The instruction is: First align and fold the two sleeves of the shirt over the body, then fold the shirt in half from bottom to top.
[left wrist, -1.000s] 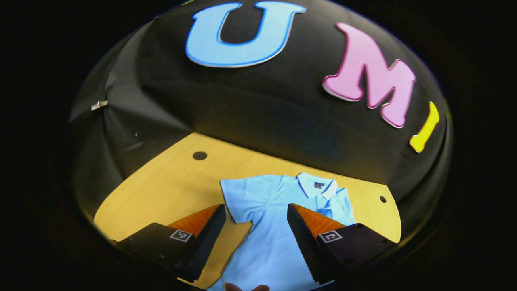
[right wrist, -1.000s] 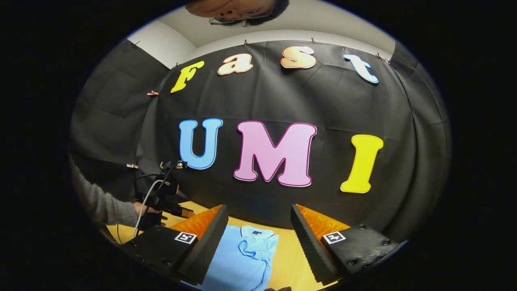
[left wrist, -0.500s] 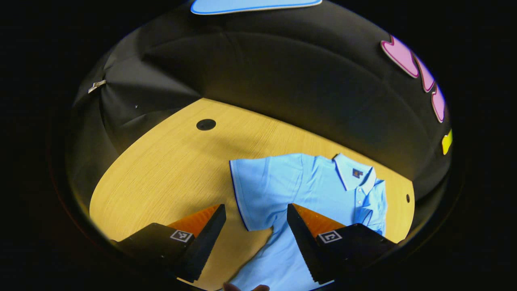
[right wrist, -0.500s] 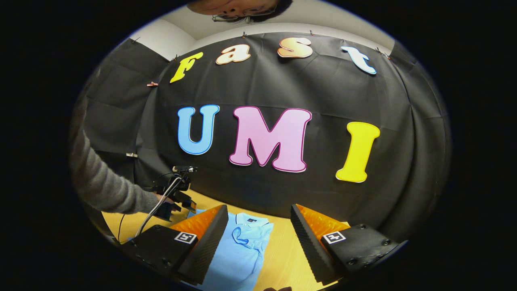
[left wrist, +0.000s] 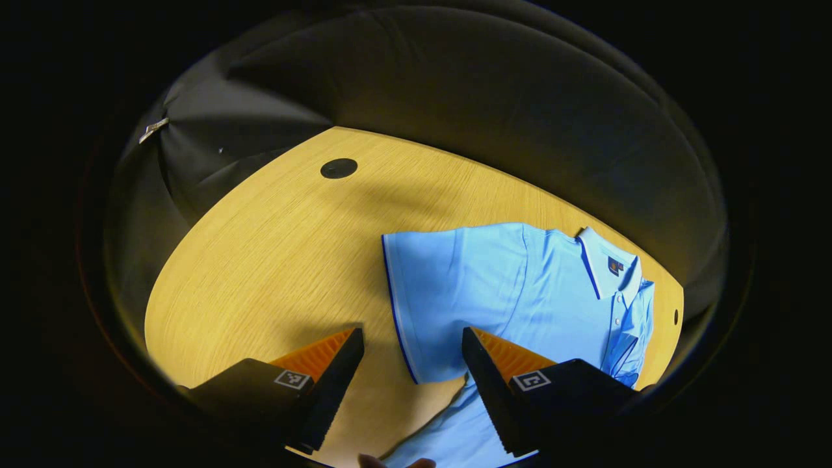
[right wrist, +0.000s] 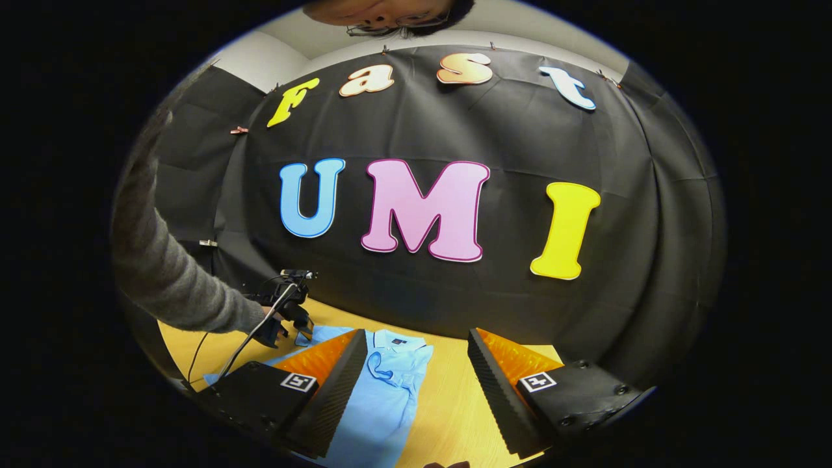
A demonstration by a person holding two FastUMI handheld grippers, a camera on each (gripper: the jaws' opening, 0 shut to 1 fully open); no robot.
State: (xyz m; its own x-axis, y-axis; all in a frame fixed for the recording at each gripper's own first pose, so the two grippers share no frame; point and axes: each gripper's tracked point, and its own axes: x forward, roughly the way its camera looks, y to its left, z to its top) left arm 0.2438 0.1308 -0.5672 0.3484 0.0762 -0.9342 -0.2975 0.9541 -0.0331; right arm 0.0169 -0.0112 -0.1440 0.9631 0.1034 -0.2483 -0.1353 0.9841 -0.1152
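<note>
A light-blue polo shirt point(left wrist: 520, 286) lies flat on the wooden table point(left wrist: 260, 260), collar point(left wrist: 608, 266) to the right in the left gripper view. Its near sleeve point(left wrist: 429, 299) is spread out sideways, and the trimmed cuff edge runs down between the fingers of my open left gripper point(left wrist: 409, 377). The far sleeve point(left wrist: 627, 344) lies folded over the body. In the right gripper view the shirt point(right wrist: 383, 396) shows between the fingers of my open right gripper point(right wrist: 416, 390), which is held high. There the left gripper point(right wrist: 300, 328) hovers over the spread sleeve point(right wrist: 322, 337).
A round dark hole point(left wrist: 338, 168) sits in the table near the back left, and a small one point(left wrist: 675, 316) beyond the collar. A grey-sleeved arm point(right wrist: 169, 279) holds the left gripper, and a cable point(right wrist: 240, 351) trails from it. The black cloth wall point(right wrist: 422, 305) stands behind the table.
The left gripper has tipped down and moved closer to the spread sleeve, which now reaches between its fingers. The right gripper has hardly moved. Both stay open.
</note>
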